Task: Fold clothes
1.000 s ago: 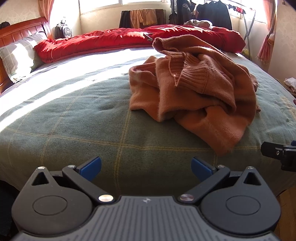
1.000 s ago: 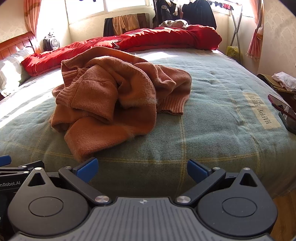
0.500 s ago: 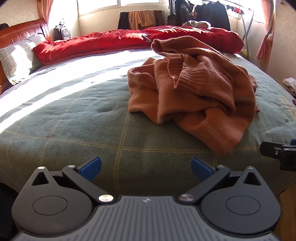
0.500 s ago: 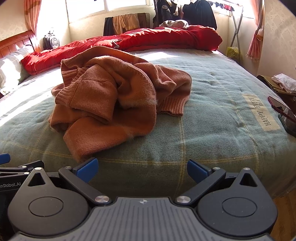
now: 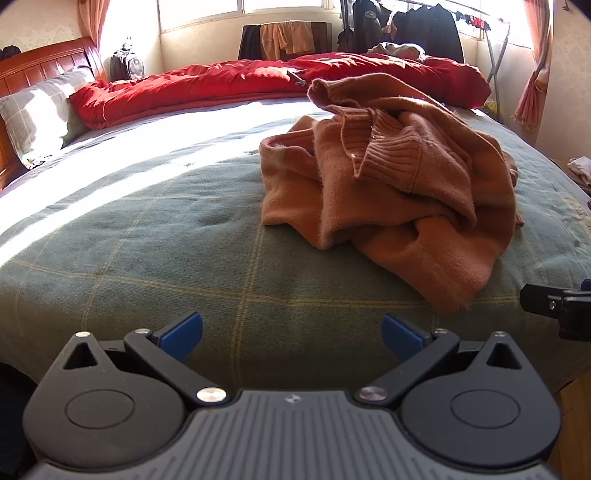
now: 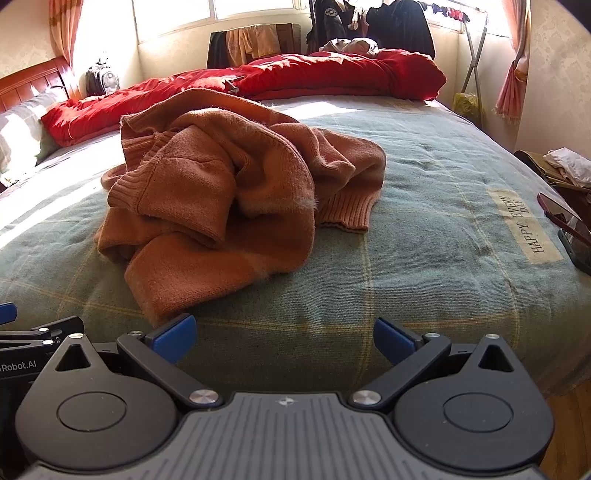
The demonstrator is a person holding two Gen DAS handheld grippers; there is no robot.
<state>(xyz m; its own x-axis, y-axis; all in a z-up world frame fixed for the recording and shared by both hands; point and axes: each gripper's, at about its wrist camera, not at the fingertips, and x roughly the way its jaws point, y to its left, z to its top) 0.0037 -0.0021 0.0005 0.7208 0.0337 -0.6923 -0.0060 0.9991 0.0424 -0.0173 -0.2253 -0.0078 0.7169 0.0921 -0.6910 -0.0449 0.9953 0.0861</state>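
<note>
An orange knitted sweater (image 5: 399,177) lies crumpled in a heap on the green checked bedspread (image 5: 147,229); in the right wrist view the sweater (image 6: 229,199) is ahead and to the left. My left gripper (image 5: 291,334) is open at the bed's near edge, with the heap ahead to its right and nothing between its fingers. My right gripper (image 6: 284,338) is open too, and its left fingertip (image 6: 177,334) sits just below the sweater's nearest hanging corner. A part of the right gripper (image 5: 554,306) shows at the right edge of the left wrist view.
A red duvet (image 5: 258,85) is bunched along the far side of the bed. A pillow (image 5: 33,114) and a wooden headboard (image 5: 44,62) are at the left. Dark clothes hang on a rack (image 6: 369,22) by the window. A phone (image 6: 569,229) lies at the bed's right edge.
Both grippers have edged slightly closer to the bed; the sweater's near corner now sits nearer the right gripper's left fingertip. The sweater itself has not moved.
</note>
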